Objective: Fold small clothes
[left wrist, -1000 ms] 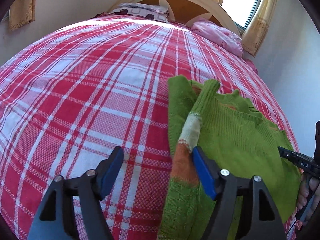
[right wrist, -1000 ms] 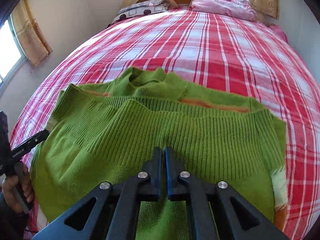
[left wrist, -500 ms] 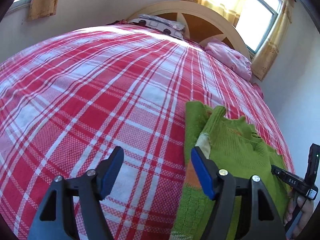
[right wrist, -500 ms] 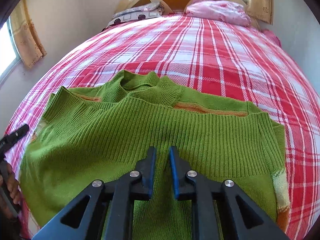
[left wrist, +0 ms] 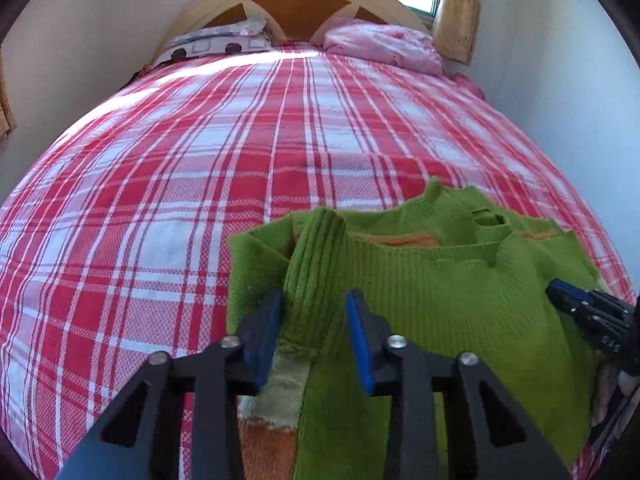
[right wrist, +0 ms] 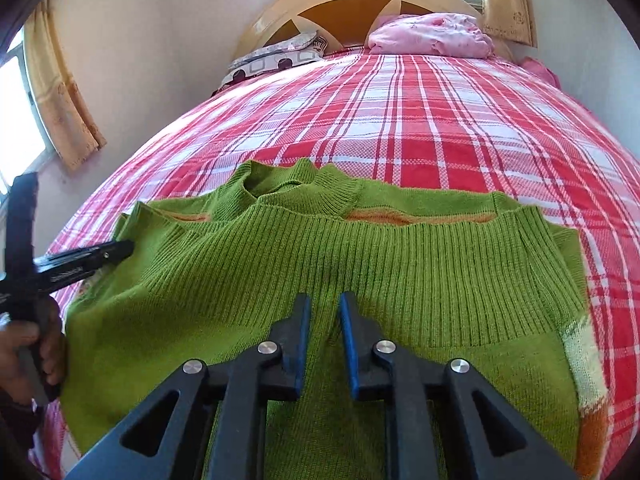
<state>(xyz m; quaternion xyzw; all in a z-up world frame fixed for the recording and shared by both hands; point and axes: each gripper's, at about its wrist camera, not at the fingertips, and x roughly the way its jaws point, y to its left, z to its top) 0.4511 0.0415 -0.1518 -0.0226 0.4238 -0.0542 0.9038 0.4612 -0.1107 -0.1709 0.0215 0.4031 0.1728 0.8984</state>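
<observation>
A green knit sweater (right wrist: 360,264) with orange and cream stripes lies folded on the red plaid bed; it also shows in the left wrist view (left wrist: 440,292). My left gripper (left wrist: 314,312) is open, its blue pads on either side of the green ribbed sleeve cuff (left wrist: 316,264) at the sweater's left edge. My right gripper (right wrist: 323,320) is open by a narrow gap, low over the middle of the sweater's body, holding nothing. The right gripper's tip (left wrist: 580,312) shows at the right of the left wrist view, and the left gripper (right wrist: 80,264) at the left of the right wrist view.
The red and white plaid bedspread (left wrist: 240,160) covers the whole bed. A patterned pillow (left wrist: 216,44) and a pink pillow (left wrist: 384,46) lie by the wooden headboard (left wrist: 296,4). Walls stand close on both sides. Curtained windows (right wrist: 60,100) are beside the bed.
My left gripper moved right onto the sweater's sleeve, and its jaws narrowed around the cuff. My right gripper went from shut to slightly open and let go of the sweater.
</observation>
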